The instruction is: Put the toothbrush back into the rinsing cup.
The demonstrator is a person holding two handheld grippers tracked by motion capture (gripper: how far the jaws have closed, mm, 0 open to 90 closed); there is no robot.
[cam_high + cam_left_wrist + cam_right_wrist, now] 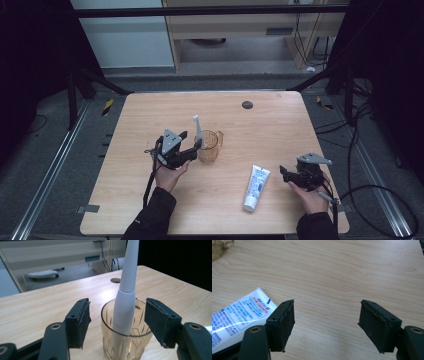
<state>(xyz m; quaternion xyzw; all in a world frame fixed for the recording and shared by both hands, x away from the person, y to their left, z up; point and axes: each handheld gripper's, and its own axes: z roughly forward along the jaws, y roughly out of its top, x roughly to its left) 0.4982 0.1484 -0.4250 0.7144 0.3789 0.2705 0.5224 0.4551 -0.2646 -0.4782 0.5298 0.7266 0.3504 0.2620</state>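
A white toothbrush (126, 290) is seen standing in the amber cup (209, 147) at frame centre, so that step is judged done. The left gripper (192, 141) is spread wide around the cup, gripping nothing. The toothpaste tube (256, 187), lower right, remains to be handled; the right gripper (283, 173) is held open and empty beside it on the counter (150, 115).

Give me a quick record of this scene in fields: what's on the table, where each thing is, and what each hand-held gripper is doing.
surface: wooden table
cup: amber clear cup, upright near the table's middle
toothbrush: white toothbrush standing tilted inside the cup
toothpaste: white toothpaste tube lying flat, right of the cup
left hand-held gripper: open, jaws either side of the cup, pads not touching it
right hand-held gripper: open, nothing between the jaws, just right of the tube
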